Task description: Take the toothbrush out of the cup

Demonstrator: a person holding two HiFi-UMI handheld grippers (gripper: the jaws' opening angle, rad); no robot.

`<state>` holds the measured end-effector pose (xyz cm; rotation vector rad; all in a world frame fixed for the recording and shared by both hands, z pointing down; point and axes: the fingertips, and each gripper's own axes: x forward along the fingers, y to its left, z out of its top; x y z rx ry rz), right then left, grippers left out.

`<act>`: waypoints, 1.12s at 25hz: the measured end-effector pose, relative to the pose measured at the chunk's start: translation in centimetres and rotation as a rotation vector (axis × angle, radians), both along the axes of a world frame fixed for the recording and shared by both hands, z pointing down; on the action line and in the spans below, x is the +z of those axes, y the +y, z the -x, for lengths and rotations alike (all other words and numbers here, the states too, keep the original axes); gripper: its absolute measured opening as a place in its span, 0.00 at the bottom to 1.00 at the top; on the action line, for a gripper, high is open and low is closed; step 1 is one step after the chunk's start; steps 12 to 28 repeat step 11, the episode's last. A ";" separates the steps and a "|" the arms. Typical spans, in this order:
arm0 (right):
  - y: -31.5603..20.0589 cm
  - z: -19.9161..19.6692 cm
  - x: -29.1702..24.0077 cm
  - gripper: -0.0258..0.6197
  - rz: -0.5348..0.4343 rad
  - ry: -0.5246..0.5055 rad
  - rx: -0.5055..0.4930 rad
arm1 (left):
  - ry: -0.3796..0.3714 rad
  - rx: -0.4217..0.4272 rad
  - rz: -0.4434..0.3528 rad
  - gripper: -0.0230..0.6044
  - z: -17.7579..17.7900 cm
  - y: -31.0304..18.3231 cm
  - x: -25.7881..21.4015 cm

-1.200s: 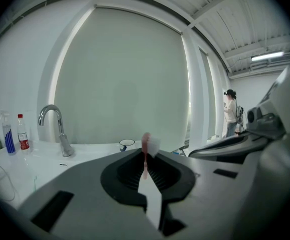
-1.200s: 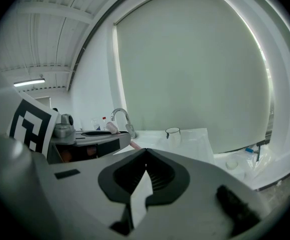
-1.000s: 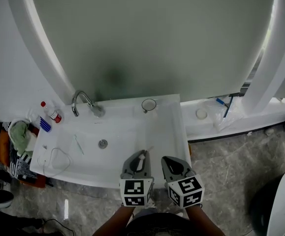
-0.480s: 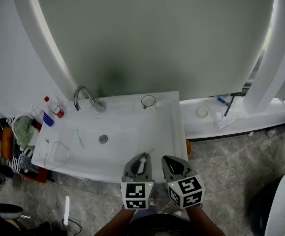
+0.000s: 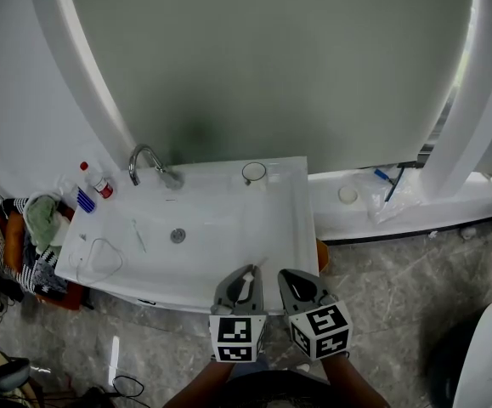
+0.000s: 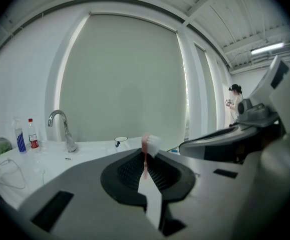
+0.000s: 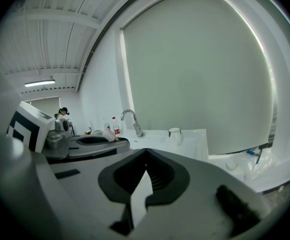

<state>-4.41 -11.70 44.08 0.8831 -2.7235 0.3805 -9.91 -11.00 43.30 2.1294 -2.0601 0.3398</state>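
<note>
While they hang side by side at the sink's front rim, grippers: two, left gripper (image 5: 246, 270) and right gripper (image 5: 291, 277), each with a marker cube.
Toothbrush count: one sure toothbrush (image 6: 151, 145).
Toothbrush look: thin pale pink handle, white bristle head at the top, standing roughly upright in the left gripper view.
Toothbrush place: out of the cup, pinched in the left jaws, head sticking out past the tips; over the front right part of the sink (image 5: 302, 219).
Left jaws: nearly closed, clamped on the pink handle.
Right jaws: closed together, nothing between them.
Cup count: one cup (image 5: 256, 174), clear, dark rim, upright.
Cup place: back edge of the sink, right of the faucet, well apart from both grippers; looks empty from above.
Faucet count: one, curved chrome faucet (image 5: 147, 165) at the back left.
Bottle count: two, a red-capped bottle (image 5: 98, 182) and a blue bottle (image 5: 85, 199), just beside each other at the sink's left back corner.
Basin: one drain (image 5: 178, 235); one thin white stick (image 5: 138, 236) lying left of it, too small to identify.
Left rim: one loop of white cord (image 5: 99, 258).
</note>
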 end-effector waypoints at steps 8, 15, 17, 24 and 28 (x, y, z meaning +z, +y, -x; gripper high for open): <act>0.2 -1.0 -0.2 0.06 -0.011 -0.005 0.000 | -0.001 0.009 -0.001 0.08 -1.2 0.2 0.0; 0.2 -1.3 -0.2 0.06 -0.012 -0.003 0.000 | -0.003 0.003 -0.002 0.08 -1.3 0.2 0.0; 0.2 -1.3 -0.2 0.06 -0.012 -0.003 0.000 | -0.003 0.003 -0.002 0.08 -1.3 0.2 0.0; 0.2 -1.3 -0.2 0.06 -0.012 -0.003 0.000 | -0.003 0.003 -0.002 0.08 -1.3 0.2 0.0; 0.2 -1.3 -0.2 0.06 -0.012 -0.003 0.000 | -0.003 0.003 -0.002 0.08 -1.3 0.2 0.0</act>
